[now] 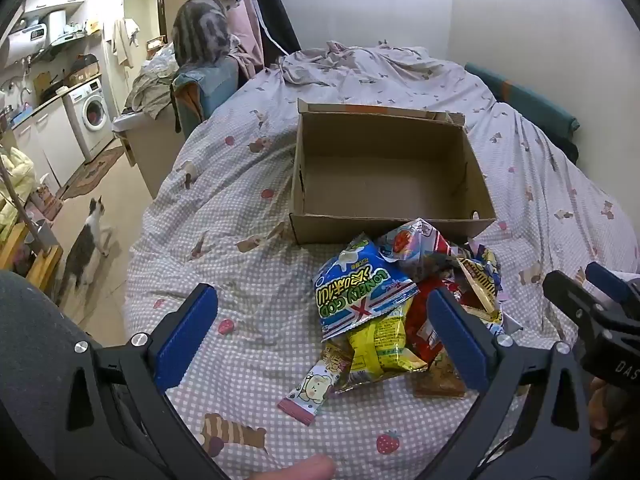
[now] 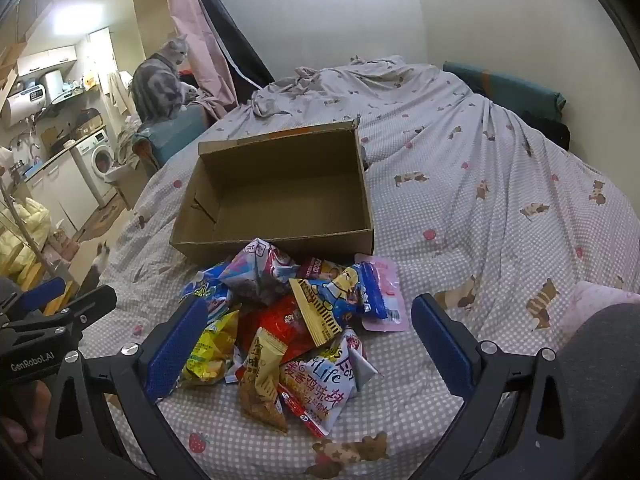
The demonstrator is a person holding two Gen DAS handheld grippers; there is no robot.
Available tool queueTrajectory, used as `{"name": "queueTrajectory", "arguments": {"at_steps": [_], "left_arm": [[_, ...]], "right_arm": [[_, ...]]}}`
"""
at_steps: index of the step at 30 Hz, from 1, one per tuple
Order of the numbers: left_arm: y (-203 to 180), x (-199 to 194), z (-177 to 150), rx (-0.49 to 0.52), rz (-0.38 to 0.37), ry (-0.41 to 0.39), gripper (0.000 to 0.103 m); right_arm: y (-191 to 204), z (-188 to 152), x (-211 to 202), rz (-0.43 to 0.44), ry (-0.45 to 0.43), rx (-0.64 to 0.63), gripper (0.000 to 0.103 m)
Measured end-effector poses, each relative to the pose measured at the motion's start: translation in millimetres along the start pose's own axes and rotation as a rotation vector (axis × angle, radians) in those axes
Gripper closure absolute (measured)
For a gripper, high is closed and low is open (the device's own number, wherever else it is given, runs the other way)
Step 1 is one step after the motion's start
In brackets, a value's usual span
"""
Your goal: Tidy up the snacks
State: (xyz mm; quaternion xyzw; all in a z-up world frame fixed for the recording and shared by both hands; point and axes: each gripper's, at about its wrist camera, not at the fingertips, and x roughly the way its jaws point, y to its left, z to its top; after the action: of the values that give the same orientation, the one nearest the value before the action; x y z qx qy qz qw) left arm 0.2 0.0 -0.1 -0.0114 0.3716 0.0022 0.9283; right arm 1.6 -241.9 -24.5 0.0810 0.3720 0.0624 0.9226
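An open, empty brown cardboard box (image 1: 384,172) sits on a bed covered in a grey-and-white checked quilt printed with strawberries and small animals (image 1: 248,248), and everything else is placed from that box. Touching its near wall lies a loose heap of snack packets (image 2: 288,332): a blue-and-white packet with green lettering (image 1: 360,288) on the heap's left side, a yellow packet (image 1: 384,344) just nearer than it, a red packet (image 2: 288,320) in the middle, a flat pink pouch (image 2: 384,300) at the heap's right edge close to the box's near right corner, and a tan packet (image 2: 260,384) on the side farthest from the box. The left gripper (image 1: 320,336) hangs above the heap's left part with its blue-padded jaws spread wide, grasping nothing. The right gripper (image 2: 308,344) hangs over the heap, jaws equally released, straddling the packets without pressing on any. Beyond the box's far left corner a grey striped cat (image 1: 204,24) sits on a blue-draped chair back; left of the box, on the floor, stands a grey-and-white cat (image 1: 86,244).
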Motion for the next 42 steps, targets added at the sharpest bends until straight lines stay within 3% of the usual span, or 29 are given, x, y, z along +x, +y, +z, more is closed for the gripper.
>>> {"name": "queueTrajectory", "arguments": {"at_steps": [42], "left_arm": [[0.2, -1.1, -0.9, 0.000, 0.011, -0.011, 0.000]], "right_arm": [[3.8, -0.9, 1.3, -0.007, -0.003, -0.024, 0.000]]}}
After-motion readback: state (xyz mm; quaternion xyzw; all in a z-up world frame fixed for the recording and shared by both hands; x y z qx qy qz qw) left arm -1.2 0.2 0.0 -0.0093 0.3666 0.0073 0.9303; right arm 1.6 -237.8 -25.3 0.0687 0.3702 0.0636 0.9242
